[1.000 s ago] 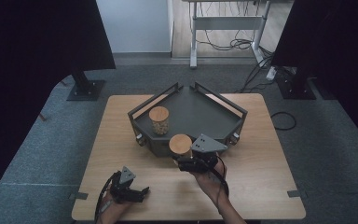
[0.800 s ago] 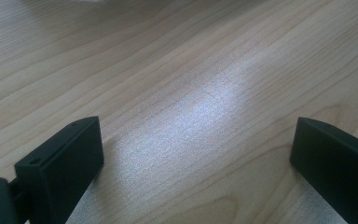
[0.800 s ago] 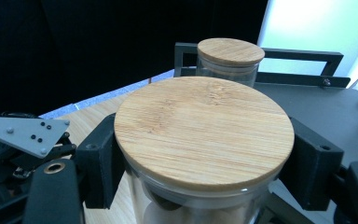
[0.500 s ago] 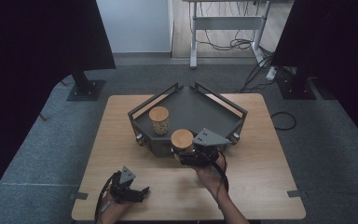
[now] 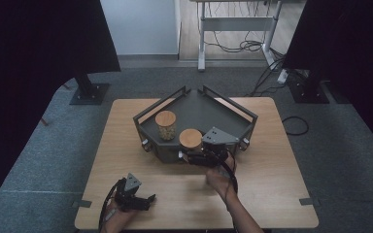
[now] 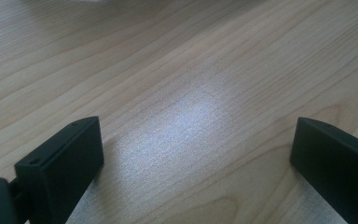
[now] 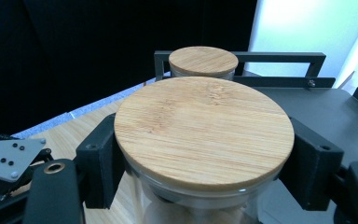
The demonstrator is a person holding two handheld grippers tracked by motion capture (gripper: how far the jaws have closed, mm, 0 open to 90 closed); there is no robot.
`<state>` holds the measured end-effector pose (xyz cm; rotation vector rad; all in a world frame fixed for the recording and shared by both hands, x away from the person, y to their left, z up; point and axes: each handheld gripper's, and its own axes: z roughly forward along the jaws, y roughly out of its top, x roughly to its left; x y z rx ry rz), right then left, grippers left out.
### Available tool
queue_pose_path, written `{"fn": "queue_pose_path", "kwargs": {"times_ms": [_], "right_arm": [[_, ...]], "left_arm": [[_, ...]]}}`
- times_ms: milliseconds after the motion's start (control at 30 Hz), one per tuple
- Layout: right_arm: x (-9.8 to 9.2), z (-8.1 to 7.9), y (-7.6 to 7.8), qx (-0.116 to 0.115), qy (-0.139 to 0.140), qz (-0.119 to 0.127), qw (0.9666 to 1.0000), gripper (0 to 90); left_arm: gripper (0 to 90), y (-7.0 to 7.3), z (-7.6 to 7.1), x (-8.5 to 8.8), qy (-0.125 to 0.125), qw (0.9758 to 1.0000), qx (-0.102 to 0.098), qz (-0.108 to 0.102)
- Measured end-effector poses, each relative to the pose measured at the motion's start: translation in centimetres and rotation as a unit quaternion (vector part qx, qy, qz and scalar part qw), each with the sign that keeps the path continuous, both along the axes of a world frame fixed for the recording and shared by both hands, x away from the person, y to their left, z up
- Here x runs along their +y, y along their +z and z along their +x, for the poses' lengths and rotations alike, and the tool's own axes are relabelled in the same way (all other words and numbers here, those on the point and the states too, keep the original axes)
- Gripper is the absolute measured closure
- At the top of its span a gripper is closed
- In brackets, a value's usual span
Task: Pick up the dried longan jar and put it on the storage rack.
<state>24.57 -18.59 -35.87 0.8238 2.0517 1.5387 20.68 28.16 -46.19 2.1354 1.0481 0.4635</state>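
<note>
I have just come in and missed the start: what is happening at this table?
A person works with two handheld grippers. The right gripper is shut on a glass jar with a wooden lid, holding it at the near edge of a dark tray. A second jar stands in the tray. The left gripper rests open on the wooden table, holding nothing.

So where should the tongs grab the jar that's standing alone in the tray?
Grip the other jar on its glass body just under the wooden lid, jaws on opposite sides. It stands upright and round, and the overhanging lid should stop slipping. Come from the table's near side, over the tray wall.
</note>
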Motion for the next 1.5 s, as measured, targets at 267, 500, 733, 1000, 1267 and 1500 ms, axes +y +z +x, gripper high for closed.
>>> {"fn": "queue_pose_path", "kwargs": {"times_ms": [267,500,733,1000,1267,1500], "right_arm": [[0.2,0.7,0.0,0.002,-0.009,-0.002,1.0000,24.9],[0.4,1.1,0.1,-0.001,-0.013,-0.004,0.9999,24.9],[0.7,1.6,0.3,-0.003,-0.018,-0.006,0.9998,24.9],[0.9,2.1,0.3,-0.001,-0.021,-0.006,0.9998,24.9],[1.2,2.6,0.2,-0.004,-0.025,-0.006,0.9997,24.9],[1.4,3.1,0.4,-0.007,-0.030,-0.008,0.9995,24.9]], "left_arm": [[2.4,0.0,0.0,0.0,0.000,1.0000,0.000,0.000],[2.4,0.0,0.0,0.0,-0.001,1.0000,0.001,0.000],[2.4,0.0,0.0,0.0,-0.001,1.0000,0.000,0.000],[2.4,0.0,0.0,0.0,-0.001,1.0000,0.000,0.000],[2.4,0.0,0.1,0.0,-0.001,1.0000,0.000,0.000],[2.4,0.0,0.1,0.0,-0.002,1.0000,0.001,0.001]]}}
